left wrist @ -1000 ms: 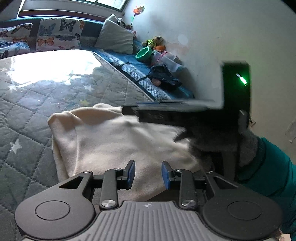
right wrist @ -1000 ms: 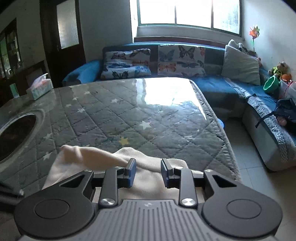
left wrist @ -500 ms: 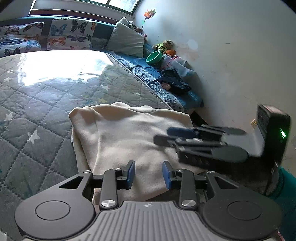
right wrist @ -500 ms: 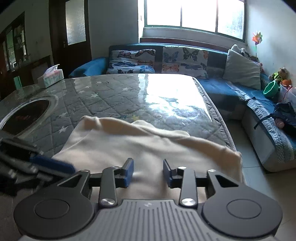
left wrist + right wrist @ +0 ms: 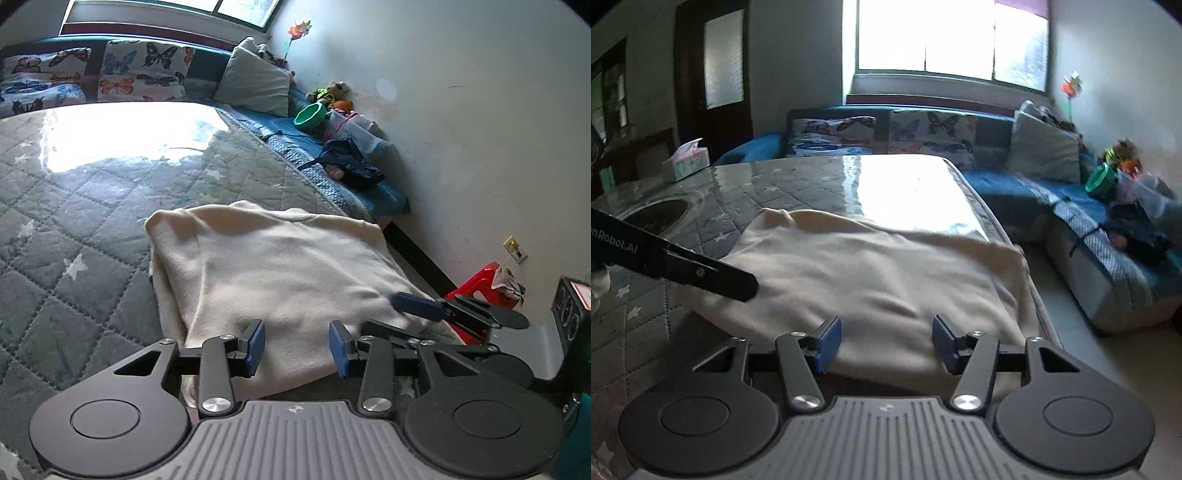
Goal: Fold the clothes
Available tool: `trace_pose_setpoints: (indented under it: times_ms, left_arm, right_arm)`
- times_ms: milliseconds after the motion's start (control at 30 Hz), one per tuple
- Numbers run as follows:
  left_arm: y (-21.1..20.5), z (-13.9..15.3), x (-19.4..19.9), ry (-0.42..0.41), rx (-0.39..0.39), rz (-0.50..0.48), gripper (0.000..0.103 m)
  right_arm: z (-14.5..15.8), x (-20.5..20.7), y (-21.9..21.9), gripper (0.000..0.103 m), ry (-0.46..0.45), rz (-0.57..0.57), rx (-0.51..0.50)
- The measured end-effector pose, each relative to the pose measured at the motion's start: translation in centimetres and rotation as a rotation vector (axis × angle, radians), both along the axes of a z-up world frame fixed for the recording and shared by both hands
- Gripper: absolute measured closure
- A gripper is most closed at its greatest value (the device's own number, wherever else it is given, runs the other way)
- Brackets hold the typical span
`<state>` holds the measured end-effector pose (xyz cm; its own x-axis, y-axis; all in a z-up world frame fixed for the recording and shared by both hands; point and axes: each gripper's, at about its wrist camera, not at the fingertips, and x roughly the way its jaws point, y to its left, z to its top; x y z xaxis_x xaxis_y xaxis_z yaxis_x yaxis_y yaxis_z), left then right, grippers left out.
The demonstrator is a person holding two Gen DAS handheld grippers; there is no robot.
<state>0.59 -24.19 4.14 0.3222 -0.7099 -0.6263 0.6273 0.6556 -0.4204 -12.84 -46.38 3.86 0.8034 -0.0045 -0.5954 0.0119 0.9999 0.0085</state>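
Observation:
A cream garment (image 5: 280,273) lies folded flat near the corner of the quilted table (image 5: 74,206); it also shows in the right wrist view (image 5: 871,273). My left gripper (image 5: 297,345) is open and empty, just above the garment's near edge. My right gripper (image 5: 884,341) is open and empty over the garment's near edge. In the left wrist view the right gripper's fingers (image 5: 417,306) reach in over the garment's right side. In the right wrist view the left gripper's finger (image 5: 713,277) lies on the garment's left edge.
A blue sofa (image 5: 1015,184) with butterfly cushions (image 5: 140,74) runs behind and right of the table. A tissue box (image 5: 685,164) and a round dark inset (image 5: 661,214) are at the far left. A red stool (image 5: 480,284) stands by the wall.
Both grippers have drawn back and lower toward the garment's near edge. The right gripper's jaws have widened. The garment now lies flatter and more spread out.

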Motion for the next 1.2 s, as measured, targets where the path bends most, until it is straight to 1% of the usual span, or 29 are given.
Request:
trace_pose_setpoints:
  times_ms: [133,233,333,433,567,667,833,933,1200]
  left_arm:
    - [0.4,-0.2,-0.1,0.004,0.004,0.005,0.061]
    - [0.6,-0.1,-0.2,0.005,-0.001,0.007,0.061]
    - [0.8,0.3,-0.4,-0.003,-0.011,0.009,0.061]
    - [1.0,0.6,-0.3,-0.011,-0.020,0.018,0.061]
    - [1.3,0.4,0.1,0.000,-0.010,0.042,0.061]
    - [1.6,0.1,0.2,0.004,-0.005,0.046,0.061]
    - [1.7,0.2,0.1,0.002,-0.008,0.054,0.061]
    - [2.0,0.4,0.0,-0.002,-0.014,0.068,0.061]
    - [2.3,0.2,-0.3,-0.012,0.002,0.073,0.062]
  right_arm:
    - [-0.6,-1.2,-0.9,0.046,0.026,-0.047,0.032]
    - [-0.4,-2.0,-1.4,0.046,0.023,-0.072,0.045]
    - [0.6,-2.6,-1.9,0.046,-0.017,-0.093,0.050]
    - [1.4,-2.1,-2.9,0.046,-0.055,-0.117,0.064]
    - [0.6,-1.0,-4.0,0.046,-0.026,-0.144,0.075]
    - [-0.3,-1.2,-4.7,0.046,0.000,-0.166,0.087]
    - [0.2,-2.0,-4.4,0.046,-0.023,-0.169,0.088]
    - [0.6,-1.9,-3.9,0.046,-0.038,-0.151,0.087]
    - [0.0,-1.3,-3.2,0.046,-0.011,-0.145,0.079]
